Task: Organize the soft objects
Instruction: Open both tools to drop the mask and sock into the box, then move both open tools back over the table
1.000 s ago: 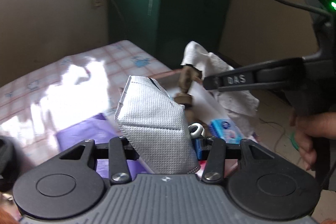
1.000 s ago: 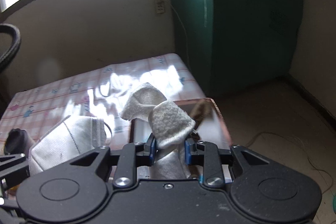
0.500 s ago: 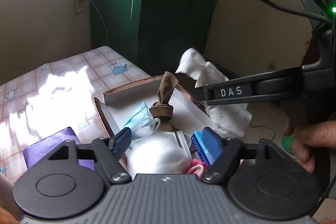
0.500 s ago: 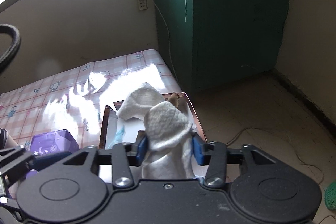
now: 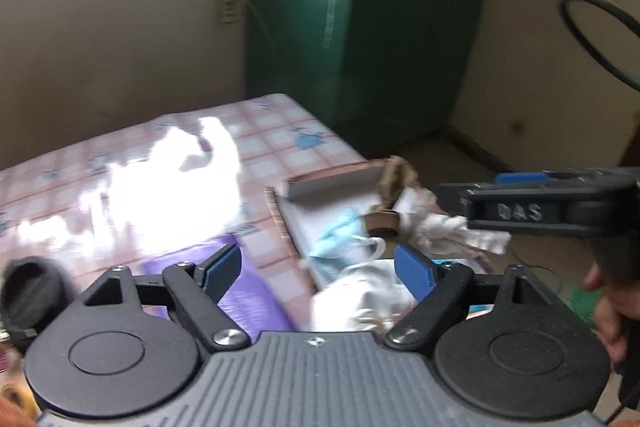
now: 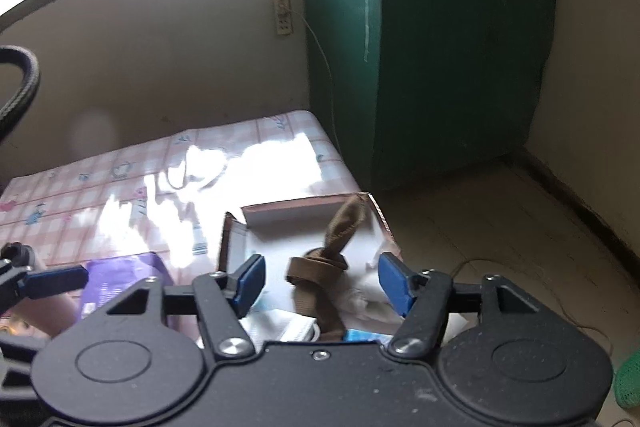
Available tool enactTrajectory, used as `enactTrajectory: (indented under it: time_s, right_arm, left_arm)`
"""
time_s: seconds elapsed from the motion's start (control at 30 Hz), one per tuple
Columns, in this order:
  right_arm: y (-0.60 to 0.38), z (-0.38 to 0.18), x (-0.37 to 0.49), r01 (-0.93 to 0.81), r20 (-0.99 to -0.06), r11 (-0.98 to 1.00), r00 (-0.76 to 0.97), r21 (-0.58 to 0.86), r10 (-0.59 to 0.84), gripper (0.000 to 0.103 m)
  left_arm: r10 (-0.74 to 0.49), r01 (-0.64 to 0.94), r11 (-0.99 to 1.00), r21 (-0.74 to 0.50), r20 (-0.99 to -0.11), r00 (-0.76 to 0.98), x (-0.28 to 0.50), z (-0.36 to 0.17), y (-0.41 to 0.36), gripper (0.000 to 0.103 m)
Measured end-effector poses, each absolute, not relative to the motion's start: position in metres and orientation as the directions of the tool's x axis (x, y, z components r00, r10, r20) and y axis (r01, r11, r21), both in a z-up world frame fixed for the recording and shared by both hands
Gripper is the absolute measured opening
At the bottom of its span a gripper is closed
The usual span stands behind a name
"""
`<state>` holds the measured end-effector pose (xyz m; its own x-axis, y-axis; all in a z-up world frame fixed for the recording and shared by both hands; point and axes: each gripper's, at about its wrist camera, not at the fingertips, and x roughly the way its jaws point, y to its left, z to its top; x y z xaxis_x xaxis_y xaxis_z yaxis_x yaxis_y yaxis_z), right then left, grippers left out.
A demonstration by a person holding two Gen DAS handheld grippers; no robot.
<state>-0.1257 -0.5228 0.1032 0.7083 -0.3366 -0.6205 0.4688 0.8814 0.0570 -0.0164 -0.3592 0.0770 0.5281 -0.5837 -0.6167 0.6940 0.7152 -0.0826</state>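
A shallow cardboard box [image 6: 304, 205] lies at the table's right edge. Inside it are a knotted brown sock [image 6: 328, 255], a white cloth [image 6: 360, 301], a blue face mask [image 5: 340, 239] and a white mask [image 5: 360, 297]. My left gripper [image 5: 320, 265] hovers over the box's near left part, its jaws opening, with nothing pressed between the blue pads [image 5: 412, 265]. My right gripper [image 6: 322, 281] hangs over the box, jaws opening too, and the brown sock shows below the gap. The right gripper [image 5: 532, 213] appears in the left wrist view at the right, above the white cloth [image 5: 452, 231].
A purple packet [image 6: 120, 277] lies left of the box on the pink checked tablecloth [image 5: 260, 143]. A green cabinet [image 6: 440, 59] stands behind the table. A black round object [image 5: 32, 289] sits at the left. Bare floor [image 6: 500, 219] spreads to the right, with a green mesh item [image 6: 630, 379].
Both grippers let go: the left dropped the white mask into the box, the right dropped the white cloth. Both sets of jaws have spread wide.
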Motion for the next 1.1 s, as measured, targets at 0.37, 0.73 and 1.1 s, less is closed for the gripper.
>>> enactTrajectory:
  time_s: [0.37, 0.73, 1.1]
  right_arm:
    - [-0.471, 0.107, -0.106, 0.424, -0.626, 0.903, 0.722, 0.062, -0.296, 0.087]
    - [-0.417, 0.111, -0.08, 0.346, -0.631, 0.935, 0.743, 0.076, -0.223, 0.089]
    - [-0.375, 0.11, -0.07, 0.279, -0.629, 0.956, 0.761, 0.092, -0.162, 0.089]
  left_arm:
    - [-0.426, 0.534, 0.845, -0.024, -0.632, 0.647, -0.008, 0.094, -0.304, 0.095]
    - [-0.338, 0.417, 0.908, -0.036, -0.65, 0.68, -0.001, 0.094, -0.248, 0.095]
    - [-0.291, 0.333, 0.941, -0.062, -0.653, 0.7, 0.002, 0.092, -0.21, 0.095]
